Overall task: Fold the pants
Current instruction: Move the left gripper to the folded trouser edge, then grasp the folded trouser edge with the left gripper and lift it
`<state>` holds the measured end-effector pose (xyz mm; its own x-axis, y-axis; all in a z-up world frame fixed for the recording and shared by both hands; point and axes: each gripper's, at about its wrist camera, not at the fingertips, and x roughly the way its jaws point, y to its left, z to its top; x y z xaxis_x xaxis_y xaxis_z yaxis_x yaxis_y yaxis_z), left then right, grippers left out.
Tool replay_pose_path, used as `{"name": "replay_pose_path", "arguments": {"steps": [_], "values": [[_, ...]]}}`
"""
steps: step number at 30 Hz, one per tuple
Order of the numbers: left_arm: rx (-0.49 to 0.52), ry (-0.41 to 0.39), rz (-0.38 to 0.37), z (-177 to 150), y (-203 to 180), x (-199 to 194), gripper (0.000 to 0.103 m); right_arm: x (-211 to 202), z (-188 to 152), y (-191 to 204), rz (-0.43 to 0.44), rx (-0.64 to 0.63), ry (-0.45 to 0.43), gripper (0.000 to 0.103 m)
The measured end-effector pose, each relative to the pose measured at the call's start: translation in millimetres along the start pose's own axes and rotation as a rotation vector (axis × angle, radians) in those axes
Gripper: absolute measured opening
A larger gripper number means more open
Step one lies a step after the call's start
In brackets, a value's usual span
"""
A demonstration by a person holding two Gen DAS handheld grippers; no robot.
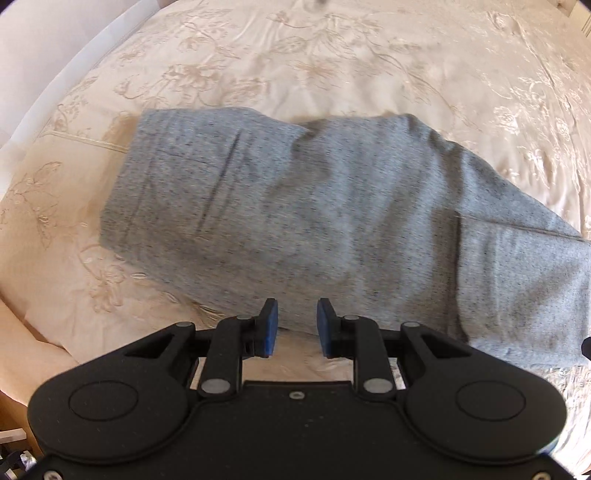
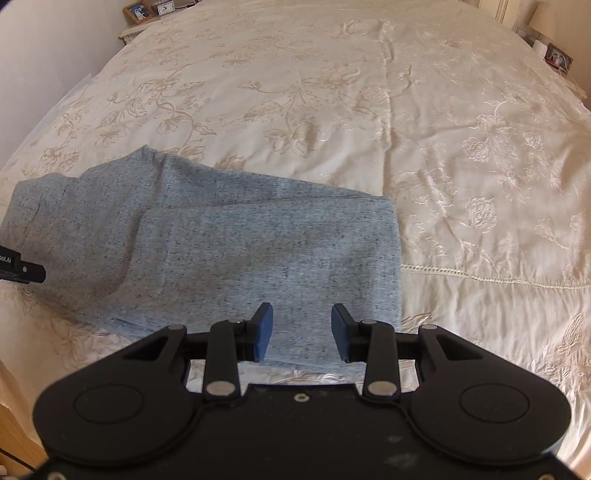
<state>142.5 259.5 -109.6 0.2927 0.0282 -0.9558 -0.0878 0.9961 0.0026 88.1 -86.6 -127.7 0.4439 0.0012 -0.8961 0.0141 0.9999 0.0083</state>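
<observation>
The grey speckled pants (image 1: 314,221) lie folded in layers on the cream embroidered bedspread (image 1: 332,55). In the right wrist view the pants (image 2: 221,251) fill the left and middle, with a straight folded edge at the right. My left gripper (image 1: 297,325) is open and empty, its blue pads just over the near edge of the pants. My right gripper (image 2: 302,328) is open and empty above the near right part of the pants. The tip of the left gripper (image 2: 22,271) shows at the left edge of the right wrist view.
The bedspread (image 2: 461,166) stretches far beyond the pants. A nightstand with a photo frame (image 2: 137,11) and a clock stands at the far left; another photo frame (image 2: 557,57) sits at the far right. The bed's left edge (image 1: 22,314) drops off nearby.
</observation>
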Motion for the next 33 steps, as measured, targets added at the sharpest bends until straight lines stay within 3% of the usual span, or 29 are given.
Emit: {"name": "replay_pose_path", "arguments": {"steps": [11,19,25,27,30,33], "values": [[-0.025,-0.045,0.031,40,111,16,0.032,-3,15,114,0.008,-0.078,-0.005,0.037],[0.011,-0.038,-0.108,66,152,47,0.034,-5,33,172,0.070,0.015,-0.013,0.037],[0.030,0.051,-0.144,70,162,96,0.059,-2,37,195,0.049,0.027,0.007,0.037],[0.010,0.051,-0.149,70,168,105,0.078,-1,37,200,0.040,0.028,0.015,0.037],[-0.025,0.054,-0.194,70,178,118,0.092,3,36,203,0.033,0.041,0.034,0.037],[-0.044,0.060,-0.248,70,181,127,0.098,8,36,207,0.026,0.052,0.051,0.037]]}}
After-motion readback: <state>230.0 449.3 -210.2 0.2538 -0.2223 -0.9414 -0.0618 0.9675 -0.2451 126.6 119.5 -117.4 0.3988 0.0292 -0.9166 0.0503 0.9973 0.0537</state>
